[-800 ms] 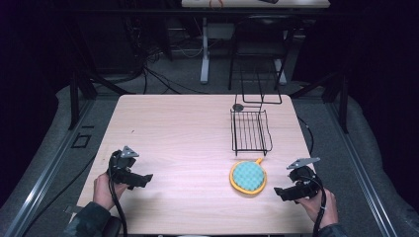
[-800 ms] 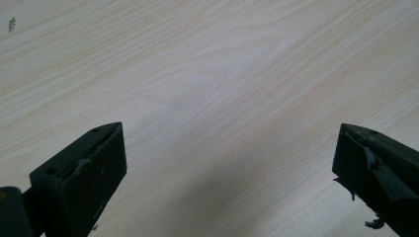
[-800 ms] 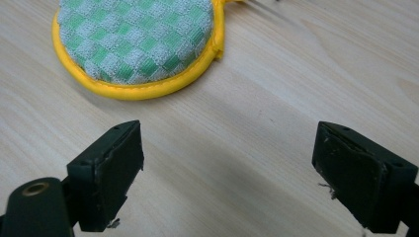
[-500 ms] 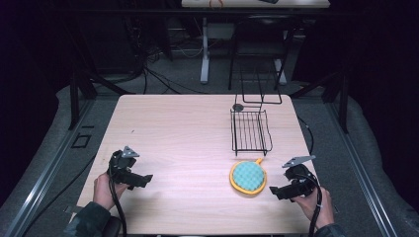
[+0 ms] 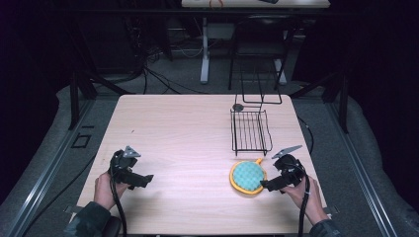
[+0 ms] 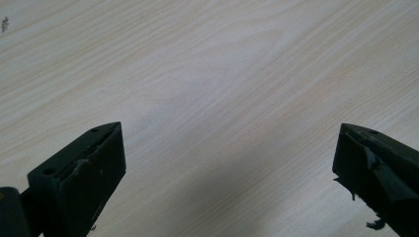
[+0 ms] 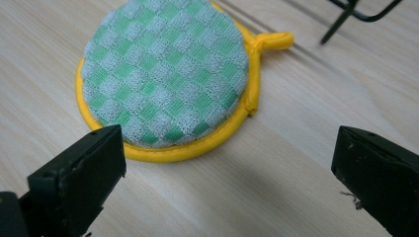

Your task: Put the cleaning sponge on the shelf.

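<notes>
Green-and-white checked round pot holder with a yellow piped rim and hanging loop (image 7: 165,79): lies flat on the counter's near right part, just in front of the wire rack, loop toward the rack.

Right gripper (image 7: 227,182): jaws spread wide, empty, low over the counter at the pot holder's near edge; one jaw just beside the yellow rim, the other over bare wood. Step in hand, by judgement: approach for a pick, no grasp made yet. Next move likely calls for shifting sideways so the rim comes between the jaws, then closing on the thin edge; a flat cloth item may need one jaw slid under it.

Left gripper (image 5: 129,170): jaws spread wide, empty, idle over bare wood at the near left, well apart from the pot holder.

Black wire rack, rectangular, upright frame at its far end (image 5: 250,129): right side, mid-depth. Small dark round object (image 5: 238,107): beside the rack's far corner; kind cannot be told.

Pale wood-grain counter (image 5: 178,133): otherwise bare.

Room: dark; grey floor, cables, table legs beyond.
</notes>
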Tool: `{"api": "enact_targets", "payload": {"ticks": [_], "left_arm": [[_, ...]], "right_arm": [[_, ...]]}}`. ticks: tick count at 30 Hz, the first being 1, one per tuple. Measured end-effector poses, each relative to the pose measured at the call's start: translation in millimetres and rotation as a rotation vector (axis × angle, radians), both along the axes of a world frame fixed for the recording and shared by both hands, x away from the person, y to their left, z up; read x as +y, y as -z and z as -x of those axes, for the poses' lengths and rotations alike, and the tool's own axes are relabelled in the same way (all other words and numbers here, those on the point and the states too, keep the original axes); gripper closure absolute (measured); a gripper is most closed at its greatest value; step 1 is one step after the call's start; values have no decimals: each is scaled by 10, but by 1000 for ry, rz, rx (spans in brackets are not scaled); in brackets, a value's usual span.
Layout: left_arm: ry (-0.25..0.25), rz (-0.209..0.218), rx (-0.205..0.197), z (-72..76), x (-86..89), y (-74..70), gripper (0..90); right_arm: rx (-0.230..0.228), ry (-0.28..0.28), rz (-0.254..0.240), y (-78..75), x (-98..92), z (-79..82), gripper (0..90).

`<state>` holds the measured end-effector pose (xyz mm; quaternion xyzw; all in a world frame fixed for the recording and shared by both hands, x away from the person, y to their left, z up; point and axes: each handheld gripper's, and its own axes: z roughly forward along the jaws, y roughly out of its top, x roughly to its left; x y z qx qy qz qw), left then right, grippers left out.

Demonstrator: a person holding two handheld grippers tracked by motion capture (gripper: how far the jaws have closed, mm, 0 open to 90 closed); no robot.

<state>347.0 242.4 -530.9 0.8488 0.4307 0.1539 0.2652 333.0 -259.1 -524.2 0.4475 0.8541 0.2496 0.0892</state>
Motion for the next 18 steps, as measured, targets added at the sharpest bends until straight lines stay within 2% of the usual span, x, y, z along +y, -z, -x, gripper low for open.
{"api": "enact_targets", "payload": {"ticks": [5, 9, 12, 13, 16, 18], "left_arm": [[11, -11, 7, -13, -16, 9, 0], [10, -20, 18, -18, -17, 24, 0], [14, -22, 24, -22, -22, 33, 0], [19, -24, 31, -24, -23, 35, 0], [21, -25, 35, -27, -19, 39, 0], [21, -25, 35, -28, -18, 40, 0]], "right_arm": [[33, -23, 4, 57, 82, -104, 0], [76, -12, -68, 120, 139, -282, 0], [84, 6, -68, 142, 149, -353, 9], [88, 16, -71, 163, 170, -413, 53], [110, 18, -66, 192, 188, -456, 131], [118, 15, -71, 208, 192, -465, 138]]}}
